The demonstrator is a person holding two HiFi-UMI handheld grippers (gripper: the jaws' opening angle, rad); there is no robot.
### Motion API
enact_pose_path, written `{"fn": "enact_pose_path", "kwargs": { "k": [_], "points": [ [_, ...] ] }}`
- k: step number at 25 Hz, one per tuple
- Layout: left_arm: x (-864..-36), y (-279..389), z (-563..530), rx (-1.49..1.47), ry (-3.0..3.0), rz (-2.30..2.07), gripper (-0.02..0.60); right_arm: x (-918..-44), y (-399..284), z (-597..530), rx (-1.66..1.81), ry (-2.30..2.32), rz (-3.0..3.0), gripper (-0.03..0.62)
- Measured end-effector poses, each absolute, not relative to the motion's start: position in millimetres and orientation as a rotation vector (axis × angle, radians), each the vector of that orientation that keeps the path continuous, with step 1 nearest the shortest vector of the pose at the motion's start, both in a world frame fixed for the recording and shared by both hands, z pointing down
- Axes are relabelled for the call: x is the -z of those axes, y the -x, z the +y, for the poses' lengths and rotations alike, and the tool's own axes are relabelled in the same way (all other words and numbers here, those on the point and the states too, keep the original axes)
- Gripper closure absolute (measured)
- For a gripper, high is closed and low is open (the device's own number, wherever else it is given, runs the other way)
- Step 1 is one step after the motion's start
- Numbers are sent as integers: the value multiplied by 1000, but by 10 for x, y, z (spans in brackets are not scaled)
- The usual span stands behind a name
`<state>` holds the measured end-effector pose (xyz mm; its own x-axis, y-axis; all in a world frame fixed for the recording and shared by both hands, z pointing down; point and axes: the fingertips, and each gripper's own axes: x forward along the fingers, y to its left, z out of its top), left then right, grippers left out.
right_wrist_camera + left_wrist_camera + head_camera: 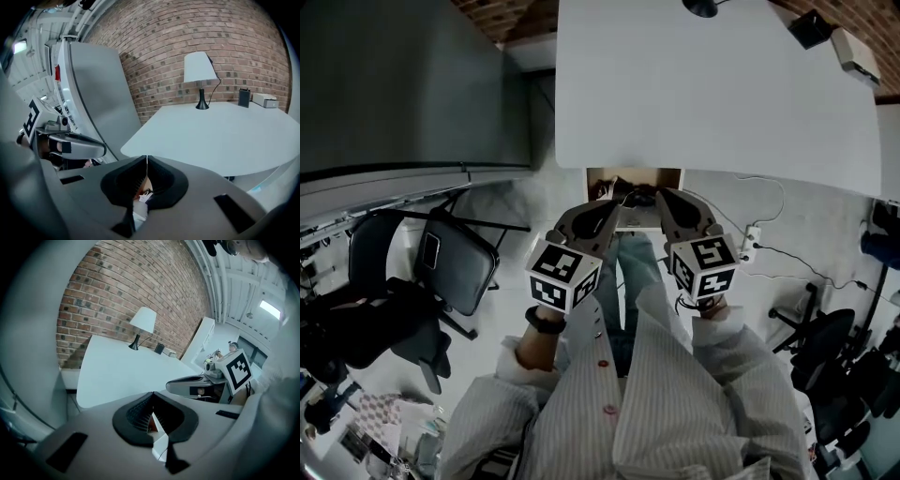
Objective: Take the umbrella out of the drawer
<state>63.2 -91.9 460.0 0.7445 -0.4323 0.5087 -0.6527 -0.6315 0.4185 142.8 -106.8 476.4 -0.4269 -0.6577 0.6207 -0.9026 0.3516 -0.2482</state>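
White desk (pixel 712 94) above; open drawer (pixel 598 178) below holds a dark shape, probably the umbrella (pixel 637 198). Left gripper (pixel 607 208) and right gripper (pixel 662 199) are both pinched together and empty. Spread one before reaching in, and take the shaft squarely.

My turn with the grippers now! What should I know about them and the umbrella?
Left gripper: shut, empty.
Right gripper: shut, empty.
Both are held just before the open drawer under the white desk.
Dark things lie inside; the umbrella cannot be made out.
Done: drawer open.
Left: find the umbrella, grip it, lift it out.
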Motion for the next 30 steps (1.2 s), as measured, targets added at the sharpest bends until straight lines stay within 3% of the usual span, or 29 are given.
{"fn": "enact_pose_path", "kwargs": {
  "k": [30],
  "points": [
    [-7022,-409,-574,-657,-1984,-926,572,-7620,-1245,-624,-967,-1040,-1941,557]
  ]
}}
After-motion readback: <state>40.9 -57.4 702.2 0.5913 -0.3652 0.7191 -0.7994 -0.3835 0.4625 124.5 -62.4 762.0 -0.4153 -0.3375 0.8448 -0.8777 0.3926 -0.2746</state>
